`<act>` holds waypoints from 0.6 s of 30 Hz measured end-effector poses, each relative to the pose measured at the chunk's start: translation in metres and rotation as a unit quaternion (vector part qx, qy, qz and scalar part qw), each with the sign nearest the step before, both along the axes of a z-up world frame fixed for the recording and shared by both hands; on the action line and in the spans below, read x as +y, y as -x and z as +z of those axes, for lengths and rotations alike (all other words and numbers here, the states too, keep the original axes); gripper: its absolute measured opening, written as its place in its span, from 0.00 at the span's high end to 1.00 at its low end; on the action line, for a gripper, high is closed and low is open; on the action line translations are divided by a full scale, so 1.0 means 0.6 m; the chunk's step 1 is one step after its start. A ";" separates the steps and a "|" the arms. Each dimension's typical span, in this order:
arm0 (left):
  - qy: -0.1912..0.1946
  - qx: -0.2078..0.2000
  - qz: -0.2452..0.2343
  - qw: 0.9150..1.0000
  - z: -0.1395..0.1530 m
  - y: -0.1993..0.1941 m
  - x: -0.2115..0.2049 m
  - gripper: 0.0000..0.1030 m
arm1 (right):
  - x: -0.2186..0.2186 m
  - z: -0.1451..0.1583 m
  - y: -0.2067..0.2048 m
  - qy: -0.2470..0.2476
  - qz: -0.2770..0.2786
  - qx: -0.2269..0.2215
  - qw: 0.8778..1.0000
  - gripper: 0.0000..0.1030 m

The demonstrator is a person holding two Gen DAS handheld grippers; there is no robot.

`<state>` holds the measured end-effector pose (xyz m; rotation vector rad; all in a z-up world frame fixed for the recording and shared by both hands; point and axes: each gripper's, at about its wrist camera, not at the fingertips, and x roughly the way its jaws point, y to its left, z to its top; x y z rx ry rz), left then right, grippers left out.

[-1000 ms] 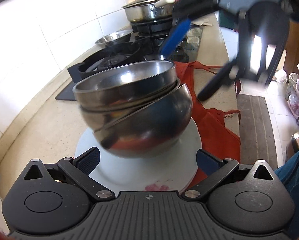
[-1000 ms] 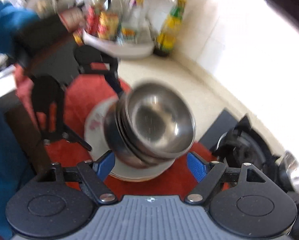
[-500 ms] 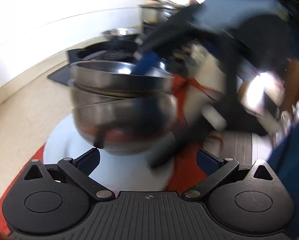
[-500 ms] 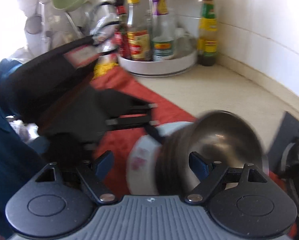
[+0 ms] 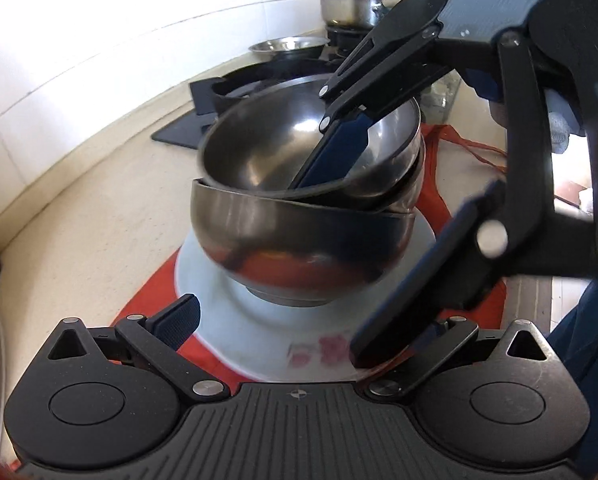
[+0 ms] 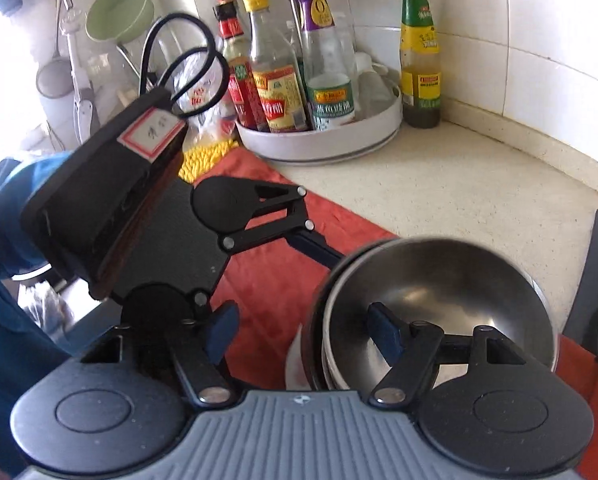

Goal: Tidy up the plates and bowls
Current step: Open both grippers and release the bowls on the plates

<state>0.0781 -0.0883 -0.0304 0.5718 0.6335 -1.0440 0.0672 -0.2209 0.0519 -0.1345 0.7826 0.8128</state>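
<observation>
Handheld rigs, appearance only.
Left gripper (image 6: 331, 258): black linkage arms, silver pivot screws, red-bordered white label, looped black cable. Right gripper (image 6: 307, 332): grey ribbed body, dark blue fingers (image 6: 383, 330). Blue sleeve (image 6: 3, 192).

You see the nested bowls (image 5: 303, 216) sitting on the plate (image 5: 259, 332) at frame centre, the plate on the cloth (image 5: 147, 304). Behind them, toward the upper middle, stands the stove (image 5: 259, 80), with the lidded pot (image 5: 355, 4) beyond it.

Nested steel bowls (image 5: 299, 236), the top ones tilted, sit on a white flower-printed plate (image 5: 255, 344).
</observation>
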 end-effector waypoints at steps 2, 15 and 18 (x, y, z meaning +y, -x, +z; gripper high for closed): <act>0.013 0.002 0.004 1.000 0.004 0.001 0.009 0.00 | 0.006 0.004 0.002 -0.007 -0.003 0.004 1.000 0.30; 0.113 0.108 0.013 0.988 -0.007 -0.003 0.037 0.00 | -0.013 -0.019 -0.038 -0.152 -0.114 0.058 0.980 0.13; 0.128 0.131 0.035 0.982 -0.008 -0.028 0.040 0.00 | 0.005 -0.018 -0.067 -0.107 -0.128 0.031 0.986 0.12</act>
